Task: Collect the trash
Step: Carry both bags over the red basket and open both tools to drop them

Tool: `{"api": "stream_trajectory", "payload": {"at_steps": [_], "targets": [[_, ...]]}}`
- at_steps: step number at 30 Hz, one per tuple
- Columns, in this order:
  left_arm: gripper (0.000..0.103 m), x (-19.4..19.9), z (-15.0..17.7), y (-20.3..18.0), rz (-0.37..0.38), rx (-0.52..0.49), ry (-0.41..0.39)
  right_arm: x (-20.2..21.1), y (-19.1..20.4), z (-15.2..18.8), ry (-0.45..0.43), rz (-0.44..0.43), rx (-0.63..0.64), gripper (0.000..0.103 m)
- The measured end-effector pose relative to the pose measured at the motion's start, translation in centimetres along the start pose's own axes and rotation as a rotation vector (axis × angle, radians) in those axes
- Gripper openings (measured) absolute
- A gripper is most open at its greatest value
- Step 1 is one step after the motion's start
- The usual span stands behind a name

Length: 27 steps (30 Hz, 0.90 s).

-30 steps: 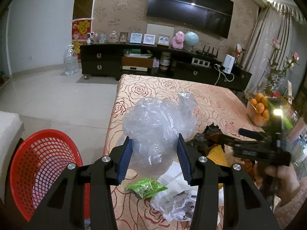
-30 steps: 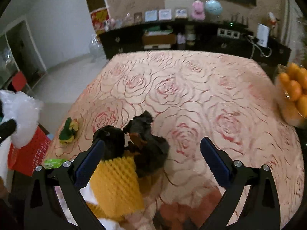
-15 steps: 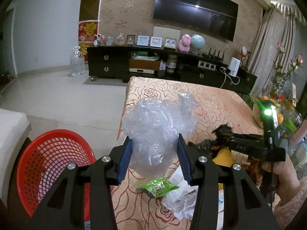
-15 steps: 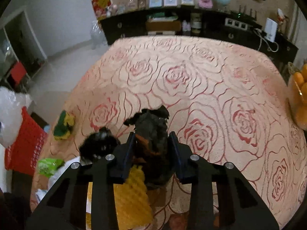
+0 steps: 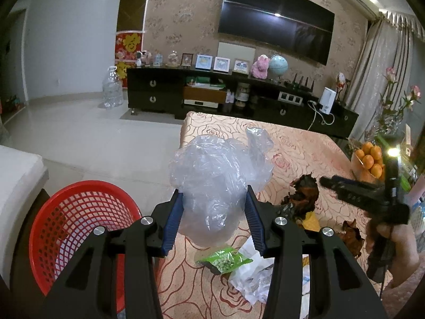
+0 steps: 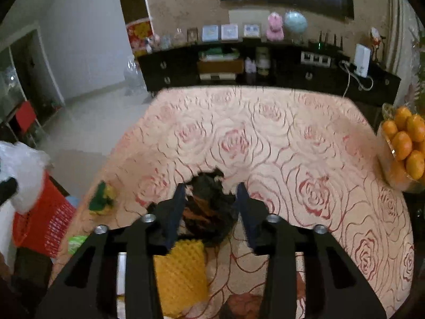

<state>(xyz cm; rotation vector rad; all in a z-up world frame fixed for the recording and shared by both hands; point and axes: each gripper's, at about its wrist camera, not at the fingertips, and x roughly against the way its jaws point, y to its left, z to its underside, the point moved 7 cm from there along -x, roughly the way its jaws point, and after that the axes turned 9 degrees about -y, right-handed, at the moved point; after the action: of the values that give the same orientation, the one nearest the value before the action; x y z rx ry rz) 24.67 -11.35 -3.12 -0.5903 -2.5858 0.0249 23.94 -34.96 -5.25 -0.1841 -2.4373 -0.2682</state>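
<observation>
Left gripper (image 5: 213,218) pinches a crumpled clear plastic bag (image 5: 216,180), both blue pads pressed into its sides, bag held up above the near left edge of the table (image 5: 297,146). Red mesh basket (image 5: 77,228) sits low on the left, just beside the table edge. On the rose-print cloth under the bag: a green snack packet (image 5: 225,257) and crumpled white paper (image 5: 255,276) next to it.

Right gripper (image 6: 211,212) has a dark, brownish crumpled wrapper (image 6: 209,204) between its pads; the jaws have just been opening a little and are partly spread, pads against the wrapper's sides, and it looks pinched. Yellow foam netting (image 6: 180,273) lies on the table just near of the wrapper. A small green-yellow scrap (image 6: 102,199) lies left, near the table edge. Bowl of oranges (image 6: 406,143) at the far right.
</observation>
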Motion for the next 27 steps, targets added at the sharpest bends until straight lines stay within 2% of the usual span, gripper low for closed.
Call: {"api": "stream_trajectory", "payload": {"at_steps": [1,2,8,12,13,14,17,19,27], "targets": [[0.043,0.0,0.0,0.0,0.000,-0.001,0.001,-0.5,0.0,0.4,0.014,0.001,-0.004,0.067],[0.043,-0.1,0.0,0.0,-0.001,-0.001,0.001,-1.0,0.1,0.6,0.023,0.002,-0.003,0.071],[0.043,-0.1,0.4,0.0,-0.001,-0.008,0.006,-4.5,0.9,2.6,0.122,0.018,0.034,0.073],[0.043,-0.2,0.5,0.1,-0.009,-0.015,0.007,-6.1,0.5,3.7,0.179,0.036,0.015,0.073],[0.043,-0.1,0.5,0.2,-0.011,-0.014,0.007,-6.3,0.5,3.9,0.186,0.037,0.011,0.073],[0.043,-0.1,0.5,0.4,-0.014,-0.013,0.006,-6.5,0.3,4.0,0.191,0.036,0.005,0.067],[0.043,0.1,0.5,0.8,-0.024,-0.008,0.003,-6.2,0.3,4.0,0.180,0.038,0.000,0.056],[0.043,0.2,0.4,1.1,-0.028,-0.001,0.000,-5.7,0.3,3.5,0.158,0.024,-0.011,0.053],[0.043,1.0,-0.2,1.6,-0.046,0.006,-0.028,-1.8,1.2,0.2,0.016,0.015,-0.003,0.053]]}}
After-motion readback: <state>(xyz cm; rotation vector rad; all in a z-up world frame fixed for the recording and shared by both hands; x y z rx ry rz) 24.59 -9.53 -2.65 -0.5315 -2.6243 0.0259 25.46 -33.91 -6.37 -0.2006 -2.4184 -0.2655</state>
